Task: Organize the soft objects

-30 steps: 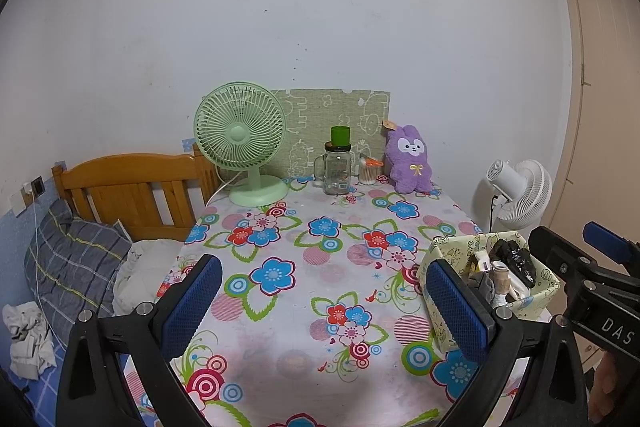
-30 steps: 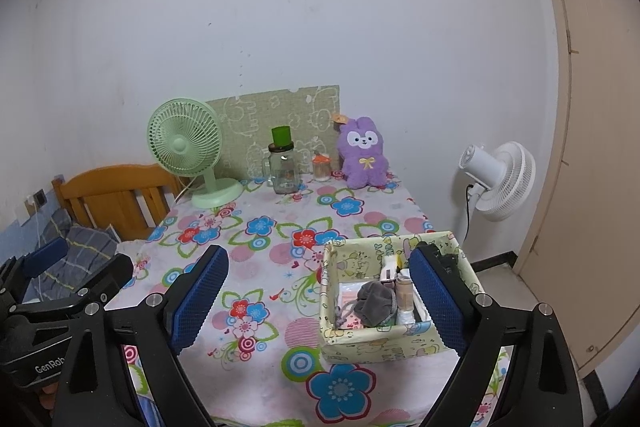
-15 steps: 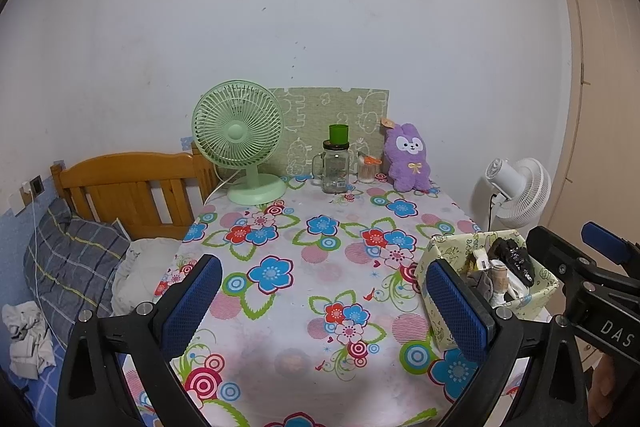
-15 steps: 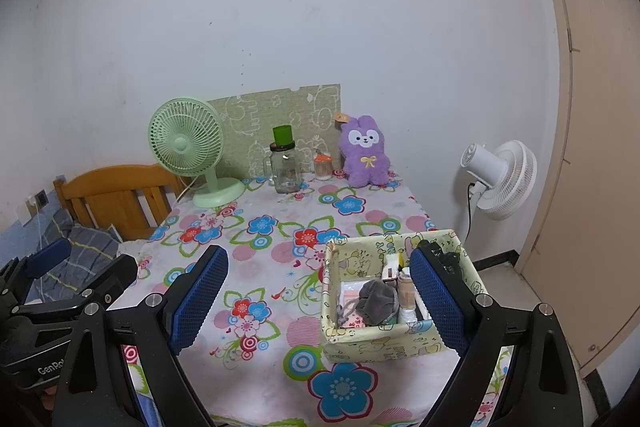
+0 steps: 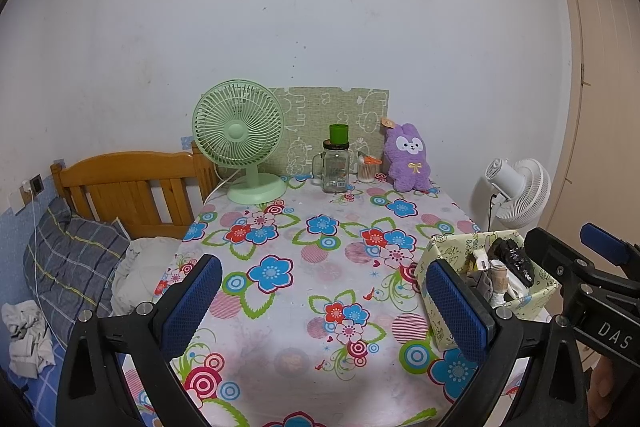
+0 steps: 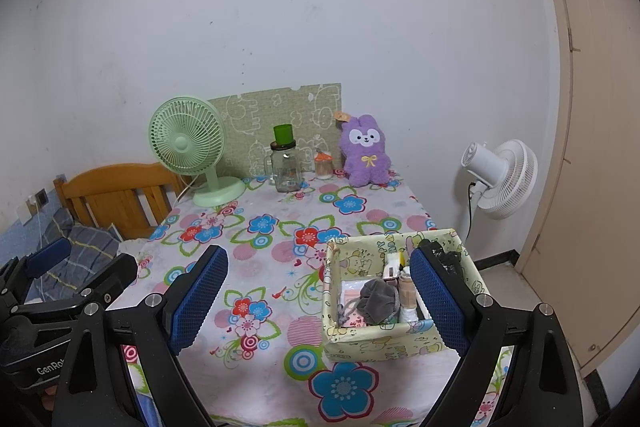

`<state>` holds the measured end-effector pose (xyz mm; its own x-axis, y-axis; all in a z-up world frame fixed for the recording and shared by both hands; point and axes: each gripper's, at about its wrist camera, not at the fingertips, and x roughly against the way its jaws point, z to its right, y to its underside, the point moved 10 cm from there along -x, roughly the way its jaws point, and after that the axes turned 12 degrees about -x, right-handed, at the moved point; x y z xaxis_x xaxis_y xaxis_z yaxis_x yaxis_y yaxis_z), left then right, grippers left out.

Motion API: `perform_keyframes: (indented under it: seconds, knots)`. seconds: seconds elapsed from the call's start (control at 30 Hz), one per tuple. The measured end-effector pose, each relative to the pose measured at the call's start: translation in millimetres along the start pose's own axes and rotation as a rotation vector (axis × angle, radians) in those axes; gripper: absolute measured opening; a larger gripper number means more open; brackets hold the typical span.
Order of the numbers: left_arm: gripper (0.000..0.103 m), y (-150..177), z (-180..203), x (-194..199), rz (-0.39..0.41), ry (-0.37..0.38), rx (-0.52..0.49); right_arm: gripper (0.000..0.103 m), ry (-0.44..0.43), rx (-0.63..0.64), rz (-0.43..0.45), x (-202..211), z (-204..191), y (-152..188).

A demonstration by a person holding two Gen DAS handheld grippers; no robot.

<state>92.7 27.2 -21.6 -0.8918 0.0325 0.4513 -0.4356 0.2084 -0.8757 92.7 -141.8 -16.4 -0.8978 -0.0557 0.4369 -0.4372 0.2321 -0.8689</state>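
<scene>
Purple plush rabbit (image 6: 365,151), floral tablecloth (image 6: 276,227)

White lettering "DAS", cut off by the frame edge, stood on the black body of the right gripper (image 5: 608,311). "GenRob", likewise cut off, stood on the left gripper (image 6: 48,343). No other legible text.

Soft, even indoor light filled both views, with no source in frame. The white wall (image 5: 320,7) looked evenly bright and slightly bluish, dimming toward the corners. Shadows were faint; only a pale one lay on the floral tablecloth (image 5: 320,287) under the green fan (image 5: 240,139). No glare showed, save small highlights on the glass jar (image 6: 285,169). Focus was sharp across the frame and nothing was smeared by motion. Fisheye distortion bowed the door frame (image 6: 560,107) and table edges strongly, and a black vignette ringed each frame.
</scene>
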Motion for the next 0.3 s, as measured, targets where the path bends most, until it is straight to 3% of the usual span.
perform_keyframes:
  seconds: [0.3]
  knots:
    - [0.103, -0.2, 2.1, 0.6, -0.001, 0.0, -0.001, 0.094, 0.001, -0.005, 0.0, -0.5, -0.1, 1.9]
